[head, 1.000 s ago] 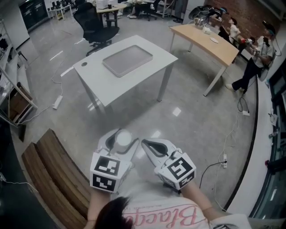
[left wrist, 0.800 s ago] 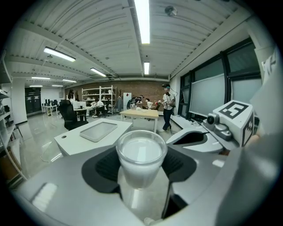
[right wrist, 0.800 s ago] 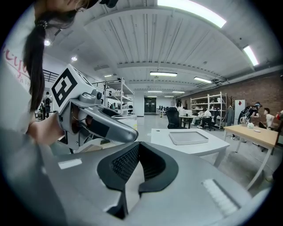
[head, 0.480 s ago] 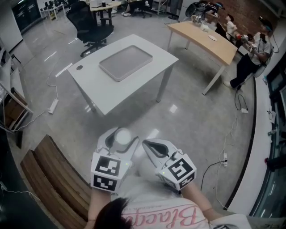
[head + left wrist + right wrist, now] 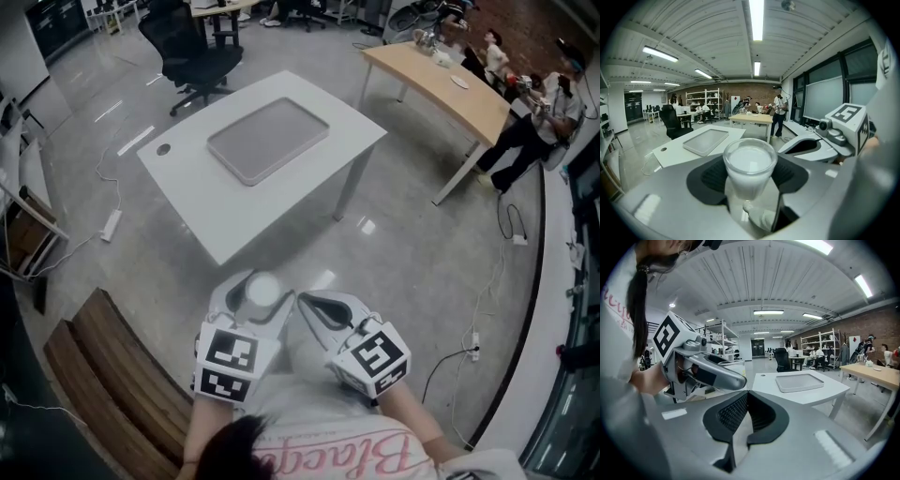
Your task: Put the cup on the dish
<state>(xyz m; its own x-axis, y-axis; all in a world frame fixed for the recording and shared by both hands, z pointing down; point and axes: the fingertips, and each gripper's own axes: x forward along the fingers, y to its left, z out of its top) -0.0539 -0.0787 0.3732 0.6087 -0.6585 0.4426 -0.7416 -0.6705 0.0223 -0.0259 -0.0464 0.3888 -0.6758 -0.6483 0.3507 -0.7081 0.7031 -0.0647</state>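
cup (image 5: 750,165) is clamped in the left claw (image 5: 246,302), pads on both sides of its wall, upright, mouth up, milky white; can't tell if anything's in it. It's in the air over the floor, not over the table (image 5: 211,202) yet

dish (image 5: 269,141) = the grey rectangular tray, empty, flat near the middle of the white table, long axis running diagonal in the head view, lower-left to upper-right

key relation: dish lies ahead of the cup and well apart, with bare floor and the table's near edge between them. In the left gripper view it sits ahead and a bit left of the cup's line

right claw (image 5: 746,417) is closed, jaws together, nothing in them, held just beside the left one. Both are about equally far from the dish, but only the left carries the load

my read: carry phase, nothing placed. The next move needs that gap closed, then the cup lowered with its axis vertical onto the tray floor, inside the raised rim. Risk: base catching the rim and tipping
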